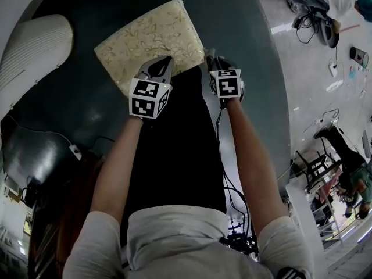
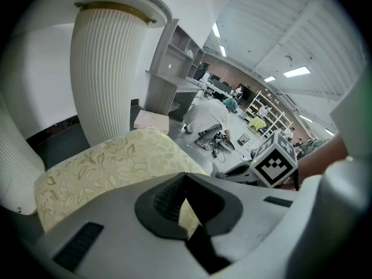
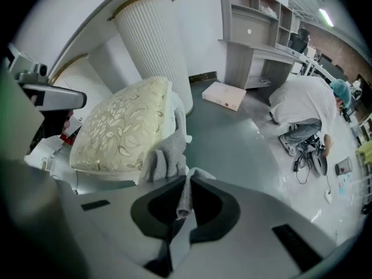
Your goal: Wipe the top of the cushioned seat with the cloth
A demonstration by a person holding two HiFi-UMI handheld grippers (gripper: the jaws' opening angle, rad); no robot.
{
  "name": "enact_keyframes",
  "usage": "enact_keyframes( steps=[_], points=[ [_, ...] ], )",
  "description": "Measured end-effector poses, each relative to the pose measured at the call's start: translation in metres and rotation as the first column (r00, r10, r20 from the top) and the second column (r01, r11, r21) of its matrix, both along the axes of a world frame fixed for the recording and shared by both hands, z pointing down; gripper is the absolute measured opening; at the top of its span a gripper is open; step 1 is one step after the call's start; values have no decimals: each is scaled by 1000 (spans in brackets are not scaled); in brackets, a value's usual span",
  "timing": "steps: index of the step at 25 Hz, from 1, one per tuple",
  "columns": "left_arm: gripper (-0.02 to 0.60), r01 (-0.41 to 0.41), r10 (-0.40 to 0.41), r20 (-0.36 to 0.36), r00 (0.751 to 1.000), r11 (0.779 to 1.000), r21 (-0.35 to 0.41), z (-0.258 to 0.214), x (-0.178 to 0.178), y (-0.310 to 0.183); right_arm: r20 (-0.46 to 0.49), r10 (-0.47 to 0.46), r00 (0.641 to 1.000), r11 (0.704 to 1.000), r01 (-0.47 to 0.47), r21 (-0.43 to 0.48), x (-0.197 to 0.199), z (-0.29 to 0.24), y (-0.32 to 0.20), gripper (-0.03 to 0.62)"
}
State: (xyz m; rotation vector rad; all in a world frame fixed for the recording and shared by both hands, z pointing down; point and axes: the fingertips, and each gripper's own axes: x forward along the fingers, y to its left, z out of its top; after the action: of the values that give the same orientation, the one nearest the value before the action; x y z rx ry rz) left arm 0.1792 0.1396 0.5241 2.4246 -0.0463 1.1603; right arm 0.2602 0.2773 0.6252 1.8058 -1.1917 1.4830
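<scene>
The cushioned seat (image 1: 148,39) has a pale yellow leaf-patterned top and stands on dark floor in front of me. My left gripper (image 1: 158,68) rests over its near edge, jaws shut with nothing between them; in the left gripper view (image 2: 186,176) the cushion (image 2: 116,164) fills the ground just beyond. My right gripper (image 1: 213,60) hangs just off the seat's near right corner, shut on a grey cloth (image 3: 168,156). The right gripper view (image 3: 187,182) shows the cloth bunched up beside the cushion (image 3: 125,127), its end pinched in the jaws.
White ribbed columns (image 1: 32,45) (image 3: 154,39) stand close behind and left of the seat. A flat box (image 3: 224,96) lies on the floor by grey shelving. A person (image 3: 305,109) crouches over cables to the right. More cables (image 1: 314,16) lie on the pale floor.
</scene>
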Motion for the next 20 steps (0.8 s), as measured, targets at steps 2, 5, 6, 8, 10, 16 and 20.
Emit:
enact_keyframes(
  steps=[2, 5, 6, 8, 10, 16, 20],
  points=[
    [14, 7, -7, -7, 1000, 1000, 16, -11, -1, 0, -29, 47, 999, 998, -45, 45, 4, -19, 6, 20],
    [14, 27, -27, -13, 1000, 999, 27, -45, -6, 9, -64, 101, 993, 989, -93, 114, 1, -67, 23, 20],
    [14, 37, -37, -18, 999, 999, 27, -58, -7, 12, -74, 97, 992, 987, -87, 136, -2, -84, 26, 20],
    [14, 57, -56, -42, 998, 998, 34, -86, -4, 11, -107, 59, 992, 980, -38, 194, 0, -119, 17, 20],
    [14, 74, -71, -73, 995, 996, 52, -118, 1, 5, -146, 4, 989, 963, 35, 267, 4, -161, -4, 20],
    [14, 147, -134, -156, 979, 986, 77, -226, -27, -12, -217, -59, 974, 884, 153, 443, -25, -319, -65, 20],
    [14, 204, -182, -213, 960, 975, 86, -277, -35, -9, -297, -79, 952, 833, 226, 505, -24, -404, -84, 20]
  ],
)
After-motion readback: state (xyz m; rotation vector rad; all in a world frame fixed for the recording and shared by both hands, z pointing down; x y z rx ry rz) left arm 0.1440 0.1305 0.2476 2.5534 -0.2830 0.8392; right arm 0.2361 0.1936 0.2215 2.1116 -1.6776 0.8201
